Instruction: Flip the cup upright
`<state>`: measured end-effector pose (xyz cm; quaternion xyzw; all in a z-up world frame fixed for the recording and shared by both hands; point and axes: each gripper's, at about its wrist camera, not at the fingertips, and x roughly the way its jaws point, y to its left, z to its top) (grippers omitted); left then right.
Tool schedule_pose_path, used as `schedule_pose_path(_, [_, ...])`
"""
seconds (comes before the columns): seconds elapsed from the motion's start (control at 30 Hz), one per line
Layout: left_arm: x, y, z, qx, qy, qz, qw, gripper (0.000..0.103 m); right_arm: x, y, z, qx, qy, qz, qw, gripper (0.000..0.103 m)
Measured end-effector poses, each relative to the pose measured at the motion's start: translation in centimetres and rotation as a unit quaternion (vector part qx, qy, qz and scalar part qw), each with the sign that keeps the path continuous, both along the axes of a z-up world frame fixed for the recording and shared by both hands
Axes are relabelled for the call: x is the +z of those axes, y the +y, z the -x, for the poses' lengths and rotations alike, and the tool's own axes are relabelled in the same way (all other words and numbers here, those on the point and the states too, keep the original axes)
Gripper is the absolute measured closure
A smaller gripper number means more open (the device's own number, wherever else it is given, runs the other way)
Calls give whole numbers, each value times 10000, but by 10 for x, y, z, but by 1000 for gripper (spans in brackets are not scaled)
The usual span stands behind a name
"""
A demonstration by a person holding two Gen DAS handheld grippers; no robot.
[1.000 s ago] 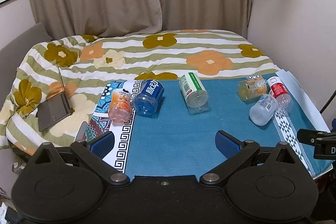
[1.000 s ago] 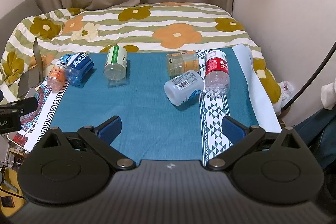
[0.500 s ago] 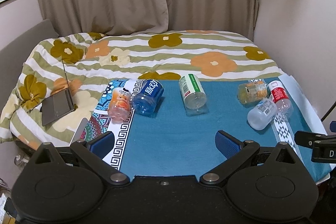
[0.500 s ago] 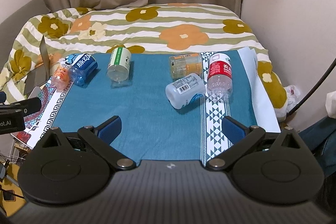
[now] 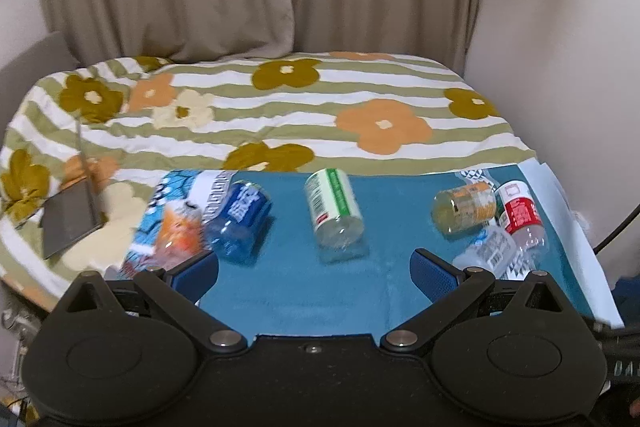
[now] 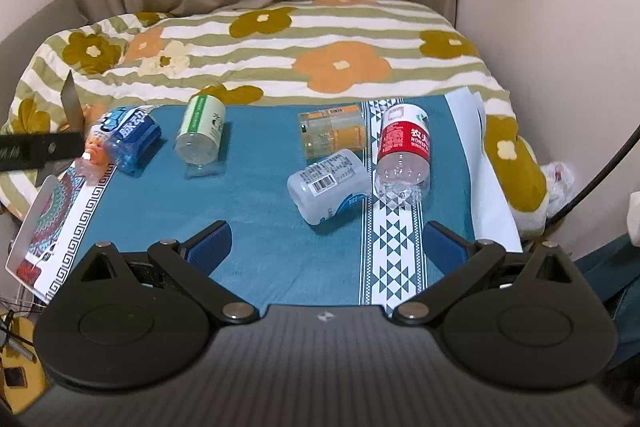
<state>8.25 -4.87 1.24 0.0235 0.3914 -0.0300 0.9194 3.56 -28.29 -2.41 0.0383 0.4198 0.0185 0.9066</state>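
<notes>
Several cut-off bottle cups lie on their sides on a blue cloth [image 6: 256, 211]. From left: an orange-label cup [image 5: 178, 231], a blue-label cup [image 5: 240, 221], a green-label cup [image 5: 334, 213], a yellow-orange cup [image 5: 464, 207], a white barcode cup [image 6: 330, 183] and a red-label cup [image 6: 404, 153]. My left gripper [image 5: 314, 273] is open and empty, above the cloth's near part, facing the green-label cup. My right gripper [image 6: 326, 245] is open and empty, just short of the white barcode cup.
The cloth covers a small table against a bed with a flowered striped quilt [image 6: 320, 43]. A laptop [image 5: 70, 215] lies on the quilt at left. Patterned paper [image 6: 60, 223] borders the cloth's left edge. A wall [image 6: 560, 27] and a black cable [image 6: 600, 179] are at right.
Both grippers have moved forward and lower towards the cups, which now look larger. The left view has swung right. Both jaws stay open. No cup has moved.
</notes>
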Motion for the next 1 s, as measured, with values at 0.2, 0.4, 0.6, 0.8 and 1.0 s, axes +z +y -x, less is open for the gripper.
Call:
schedule_pose_path(0.2, [-17,2,-61,-231,397,352,9983,0,-4,4,-23,-135,111,-23,9998,0])
schedule_pose_path(0.4, [-39,6,-114,-362,836,652,9937,0,-13,8,-53,-490,296,-105,9983,0])
schedule_pose_path(0.6, [-71,7,-164,-439,1367,868,9858,2,-24,10,-81,-852,472,-85,9952,0])
schedule_pose_path(0.8, [-101,3,-196,-505,1795,1017,9772,6,-37,15,-102,-1056,687,-16,9920,0])
schedule_pose_path(1.0, [-123,3,-209,-518,2097,1099,9702,16,-47,16,-115,-1188,853,-1,9892,0])
